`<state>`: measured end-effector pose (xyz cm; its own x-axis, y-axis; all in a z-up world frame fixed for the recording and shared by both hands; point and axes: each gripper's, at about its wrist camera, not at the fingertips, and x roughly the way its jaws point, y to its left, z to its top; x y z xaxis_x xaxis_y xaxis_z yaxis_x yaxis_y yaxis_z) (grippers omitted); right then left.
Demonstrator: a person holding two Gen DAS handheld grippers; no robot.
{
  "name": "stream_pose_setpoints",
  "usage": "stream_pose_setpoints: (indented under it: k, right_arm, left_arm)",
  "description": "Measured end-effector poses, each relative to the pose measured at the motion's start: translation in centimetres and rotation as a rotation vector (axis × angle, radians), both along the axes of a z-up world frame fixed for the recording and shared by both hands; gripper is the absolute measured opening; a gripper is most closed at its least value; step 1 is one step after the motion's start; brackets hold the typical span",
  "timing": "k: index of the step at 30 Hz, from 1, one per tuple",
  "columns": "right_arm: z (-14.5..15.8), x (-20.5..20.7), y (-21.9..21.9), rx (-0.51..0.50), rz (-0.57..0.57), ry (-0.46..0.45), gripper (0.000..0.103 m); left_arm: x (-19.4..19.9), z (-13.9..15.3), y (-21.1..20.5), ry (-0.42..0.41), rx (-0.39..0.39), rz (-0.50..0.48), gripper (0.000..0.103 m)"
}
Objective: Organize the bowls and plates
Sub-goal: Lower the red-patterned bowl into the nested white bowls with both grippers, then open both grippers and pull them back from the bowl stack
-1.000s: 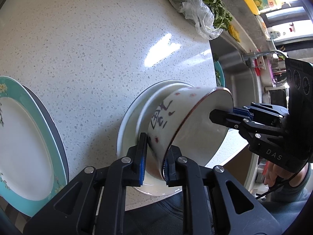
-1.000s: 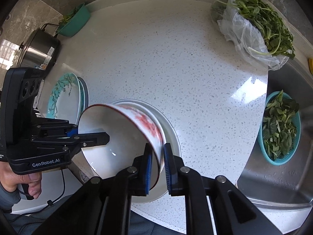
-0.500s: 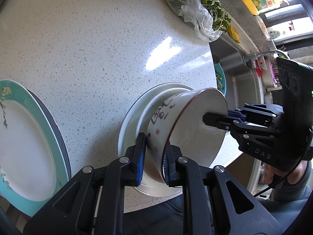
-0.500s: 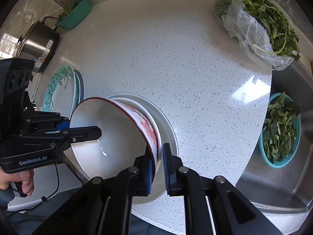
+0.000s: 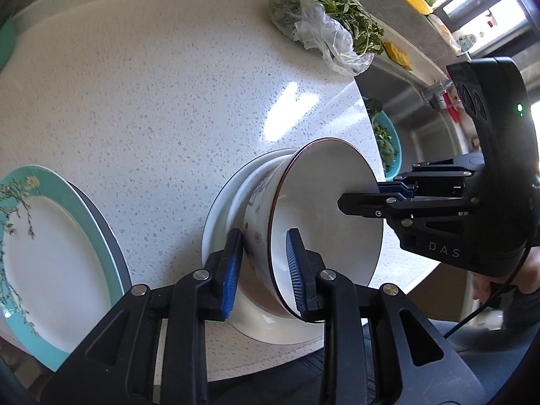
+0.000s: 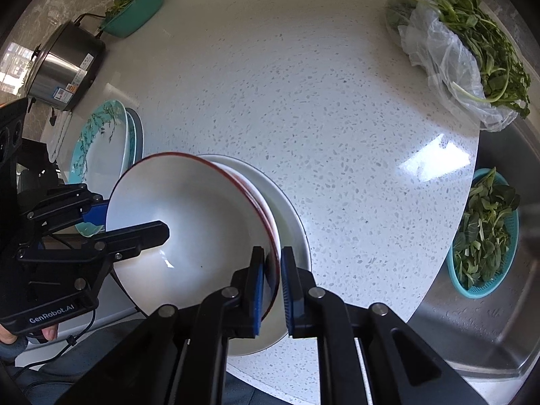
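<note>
A white bowl with a red rim and red pattern (image 5: 324, 209) (image 6: 195, 222) sits nested in a larger white bowl (image 5: 219, 222) (image 6: 293, 216) near the counter's front edge. My left gripper (image 5: 263, 270) straddles the bowl's near rim with its jaws spread apart, pads off the wall. My right gripper (image 6: 271, 290) is shut on the rim's opposite side. Each gripper shows in the other's view, the right (image 5: 364, 199) and the left (image 6: 135, 219). Two stacked teal-rimmed plates (image 5: 44, 256) (image 6: 101, 141) lie to the left.
A bag of greens (image 5: 330, 37) (image 6: 462, 50) lies at the far right. A steel sink (image 6: 489, 303) holds a teal basket of leaves (image 6: 486, 236). A steel pot (image 6: 60, 67) and a teal tub (image 6: 135, 10) stand at the far left.
The red-rimmed bowl has come down into the larger white bowl. My left gripper's jaws have opened off its rim. The right gripper stays clamped.
</note>
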<state>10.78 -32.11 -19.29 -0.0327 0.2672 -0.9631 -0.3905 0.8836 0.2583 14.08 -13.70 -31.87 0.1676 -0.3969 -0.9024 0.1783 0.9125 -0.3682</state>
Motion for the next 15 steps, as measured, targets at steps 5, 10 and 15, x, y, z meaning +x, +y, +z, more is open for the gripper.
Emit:
stream_pose_setpoints:
  k: [5,10,15]
  right_arm:
    - [0.0,-0.2,0.2,0.000,0.025,-0.002,0.012]
    - [-0.1,-0.4,0.6,-0.010,0.052,-0.012,0.013]
    - [0.1,-0.2,0.7,-0.010,0.065,-0.016,0.014]
  left_arm:
    - [-0.8,0.4,-1.2,-0.051,0.048,-0.026,0.041]
    - [-1.8,1.3,-2.4,-0.152,0.153,-0.033,0.083]
    - [-2.2,1.7,-0.6,-0.142,0.094,0.053,0.083]
